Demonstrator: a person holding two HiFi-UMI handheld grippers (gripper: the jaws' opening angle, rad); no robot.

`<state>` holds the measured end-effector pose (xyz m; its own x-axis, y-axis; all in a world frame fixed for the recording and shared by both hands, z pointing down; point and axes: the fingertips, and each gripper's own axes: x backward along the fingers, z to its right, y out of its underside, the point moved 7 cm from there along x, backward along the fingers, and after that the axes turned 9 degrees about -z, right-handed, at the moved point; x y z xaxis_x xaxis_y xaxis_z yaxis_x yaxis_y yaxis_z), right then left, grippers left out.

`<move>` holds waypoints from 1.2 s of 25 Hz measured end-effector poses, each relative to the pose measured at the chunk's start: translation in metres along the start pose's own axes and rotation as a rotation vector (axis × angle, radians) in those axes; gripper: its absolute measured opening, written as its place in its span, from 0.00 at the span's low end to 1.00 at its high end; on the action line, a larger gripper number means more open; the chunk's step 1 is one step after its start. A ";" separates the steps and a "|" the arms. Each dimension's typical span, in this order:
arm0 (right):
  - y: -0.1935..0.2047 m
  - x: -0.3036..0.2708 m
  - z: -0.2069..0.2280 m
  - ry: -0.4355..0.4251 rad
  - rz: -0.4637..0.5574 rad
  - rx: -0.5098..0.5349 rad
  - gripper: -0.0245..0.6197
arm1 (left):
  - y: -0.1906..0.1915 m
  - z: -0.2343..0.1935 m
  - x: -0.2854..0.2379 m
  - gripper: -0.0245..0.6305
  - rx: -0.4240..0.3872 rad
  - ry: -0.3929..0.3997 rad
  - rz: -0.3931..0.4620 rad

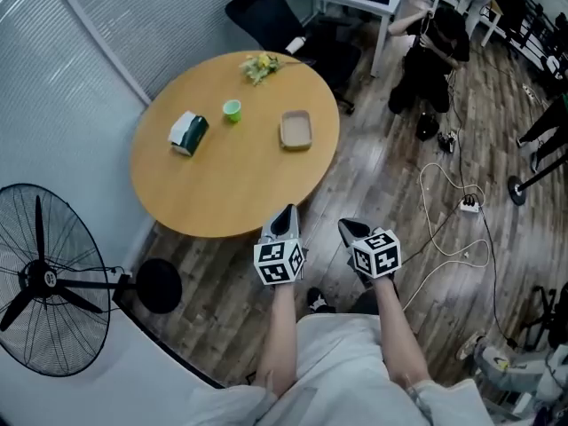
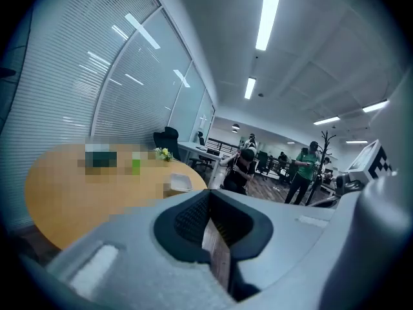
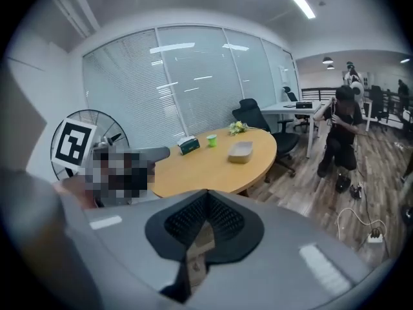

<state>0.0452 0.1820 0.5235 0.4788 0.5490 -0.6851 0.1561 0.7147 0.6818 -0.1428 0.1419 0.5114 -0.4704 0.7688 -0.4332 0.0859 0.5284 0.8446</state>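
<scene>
- Table: round, wooden, on plank floor.
- Fan: on floor, off table's left edge.
- Chair: black, beyond far edge.
- Tissue box: near left edge.
- Tray: toward right edge, nearest thing to grippers.
- Flowers: at far edge.
- Cup: green, between box and tray, closer to box.
- Left gripper: tip at table's near edge, jaws together, nothing between.
- Right gripper: just beside left one, over floor, jaws together, empty.

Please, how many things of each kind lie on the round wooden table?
Tissue box: 1
Green cup: 1
Beige tray: 1
Bunch of flowers: 1
Total: 4
</scene>
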 end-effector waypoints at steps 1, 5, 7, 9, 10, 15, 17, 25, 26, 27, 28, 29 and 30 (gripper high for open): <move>0.001 0.000 0.003 0.033 0.001 -0.013 0.04 | 0.001 -0.001 -0.002 0.04 0.004 -0.003 -0.010; 0.007 0.005 0.011 0.108 -0.026 -0.055 0.04 | 0.003 -0.005 -0.004 0.04 0.034 -0.044 -0.071; 0.009 0.008 0.008 0.094 -0.010 -0.082 0.03 | 0.001 -0.006 0.002 0.04 0.038 -0.038 -0.075; 0.008 0.009 0.007 0.105 0.014 -0.101 0.03 | 0.001 -0.006 0.007 0.04 0.028 -0.023 -0.069; 0.009 0.008 0.008 0.115 0.016 -0.113 0.03 | 0.003 -0.006 0.010 0.04 0.020 -0.019 -0.073; 0.021 -0.004 0.007 0.129 -0.001 -0.162 0.03 | 0.016 -0.018 0.016 0.04 0.031 -0.040 -0.106; 0.024 -0.009 0.004 0.097 0.017 -0.162 0.04 | 0.017 -0.021 0.016 0.04 0.035 -0.042 -0.107; 0.013 -0.026 0.016 -0.029 0.079 -0.175 0.04 | 0.015 -0.015 -0.001 0.04 -0.016 -0.055 -0.163; 0.011 -0.031 0.018 -0.053 0.095 -0.211 0.04 | 0.014 -0.019 -0.006 0.04 -0.013 -0.058 -0.179; 0.010 -0.037 0.018 -0.083 0.109 -0.255 0.04 | 0.013 -0.023 -0.012 0.04 0.002 -0.058 -0.196; 0.009 -0.045 0.018 -0.110 0.114 -0.288 0.04 | 0.012 -0.027 -0.019 0.04 0.021 -0.055 -0.210; 0.009 -0.053 0.019 -0.126 0.108 -0.300 0.04 | 0.010 -0.031 -0.026 0.04 0.033 -0.055 -0.218; 0.008 -0.061 0.019 -0.132 0.094 -0.294 0.04 | 0.007 -0.034 -0.033 0.04 0.033 -0.057 -0.222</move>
<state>0.0338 0.1456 0.5761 0.5905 0.5710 -0.5703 -0.1410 0.7688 0.6238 -0.1565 0.1075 0.5423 -0.4306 0.6511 -0.6250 0.0153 0.6977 0.7162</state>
